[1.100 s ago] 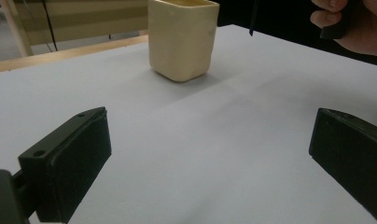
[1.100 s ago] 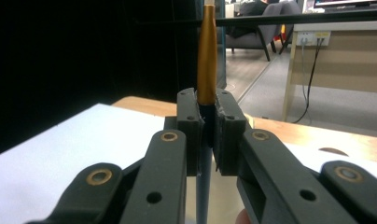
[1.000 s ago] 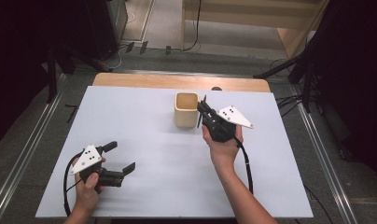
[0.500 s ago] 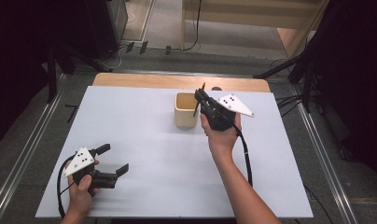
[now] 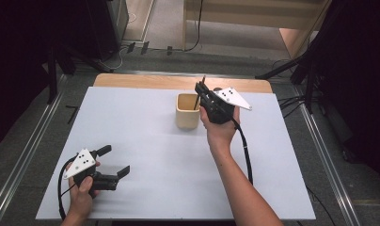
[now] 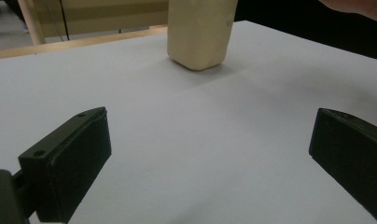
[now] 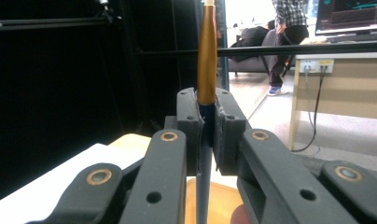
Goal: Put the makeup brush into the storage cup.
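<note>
Over cup [image 5: 187,113], brush [image 7: 206,56] upright

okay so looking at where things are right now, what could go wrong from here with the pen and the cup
The right tongs pinch the thin pen near its middle, so it could pivot or slip in that narrow grip.

The pen's lower end hangs at the cup's rim; a slight misalignment could catch the rim and tip the cup.

The left tongs sit open, far from the cup, so nothing steadies it.
</note>
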The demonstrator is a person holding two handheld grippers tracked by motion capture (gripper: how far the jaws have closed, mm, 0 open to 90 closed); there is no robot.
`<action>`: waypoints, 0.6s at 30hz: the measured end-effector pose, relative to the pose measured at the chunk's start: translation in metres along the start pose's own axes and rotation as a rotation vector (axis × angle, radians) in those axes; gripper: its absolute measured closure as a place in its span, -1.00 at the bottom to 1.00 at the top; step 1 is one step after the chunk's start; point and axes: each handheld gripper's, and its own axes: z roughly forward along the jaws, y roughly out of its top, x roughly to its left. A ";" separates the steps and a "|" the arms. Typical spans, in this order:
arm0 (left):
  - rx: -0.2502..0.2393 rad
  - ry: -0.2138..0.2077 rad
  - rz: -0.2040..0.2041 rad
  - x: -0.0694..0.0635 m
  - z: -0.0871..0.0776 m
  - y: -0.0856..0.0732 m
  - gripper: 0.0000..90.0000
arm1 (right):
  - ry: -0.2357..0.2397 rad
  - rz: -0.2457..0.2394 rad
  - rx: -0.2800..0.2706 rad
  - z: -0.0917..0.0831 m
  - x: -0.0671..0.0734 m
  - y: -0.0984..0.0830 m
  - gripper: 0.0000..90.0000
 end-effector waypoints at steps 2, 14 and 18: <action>0.005 0.001 -0.001 0.000 0.000 0.000 -1.00 | -0.008 0.001 0.003 0.003 -0.002 -0.002 0.87; 0.018 0.001 0.006 0.000 0.002 -0.001 -1.00 | -0.014 0.009 0.057 0.020 -0.012 -0.018 0.87; 0.018 0.003 0.002 0.001 0.002 -0.001 -1.00 | -0.009 0.005 0.083 0.024 -0.011 -0.023 0.87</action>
